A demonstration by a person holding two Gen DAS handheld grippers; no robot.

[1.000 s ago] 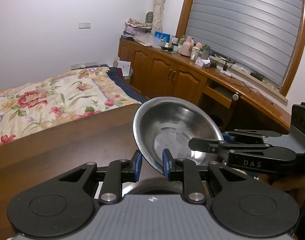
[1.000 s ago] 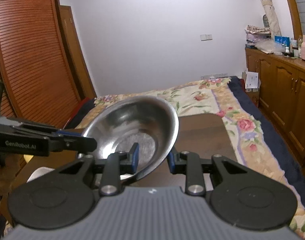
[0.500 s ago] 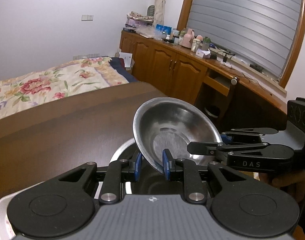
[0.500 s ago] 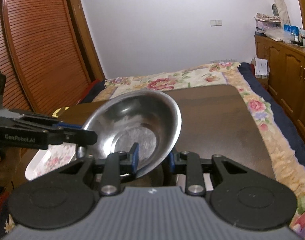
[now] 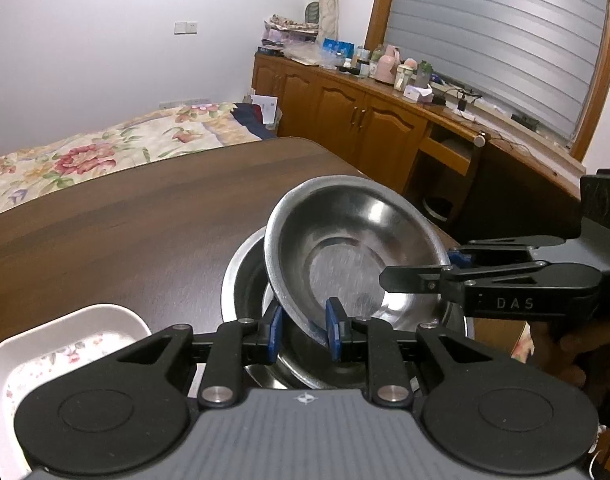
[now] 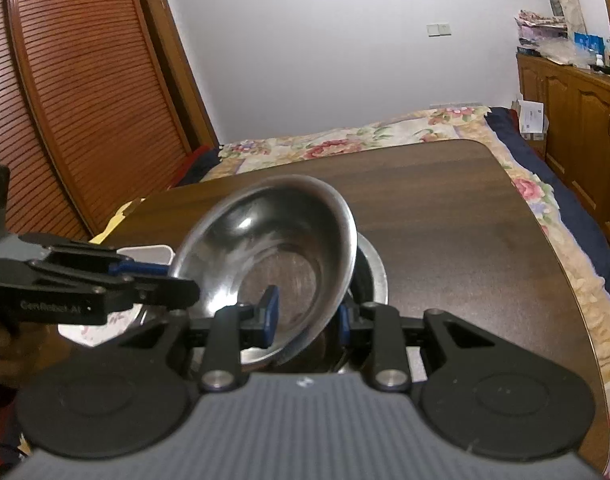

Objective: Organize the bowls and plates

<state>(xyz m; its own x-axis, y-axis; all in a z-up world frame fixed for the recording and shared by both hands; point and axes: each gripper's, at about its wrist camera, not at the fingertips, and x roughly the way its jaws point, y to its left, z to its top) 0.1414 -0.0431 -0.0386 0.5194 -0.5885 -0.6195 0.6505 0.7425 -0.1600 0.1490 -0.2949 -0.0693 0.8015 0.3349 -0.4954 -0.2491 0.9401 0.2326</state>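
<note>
- i am holding a steel bowl (image 5: pixel 357 248) tilted, with both grippers pinching its rim from opposite sides: my left gripper (image 5: pixel 303 330) is closing narrow on the near rim, my right gripper (image 6: pixel 305 314) likewise on its side.
- the bowl is hanging just over a larger steel bowl (image 5: pixel 243 276) sitting near the tabletop's (image 5: pixel 125 220) near edge, its low side seemingly dipping inside; i cannot tell if they are touching.
- i judge the step to be nesting: next i am needing to level the bowl, lower it in, then open both grippers.
- counting: two steel bowls, one white flowered dish (image 5: pixel 45 348) toward the near left corner, two grippers.
</note>
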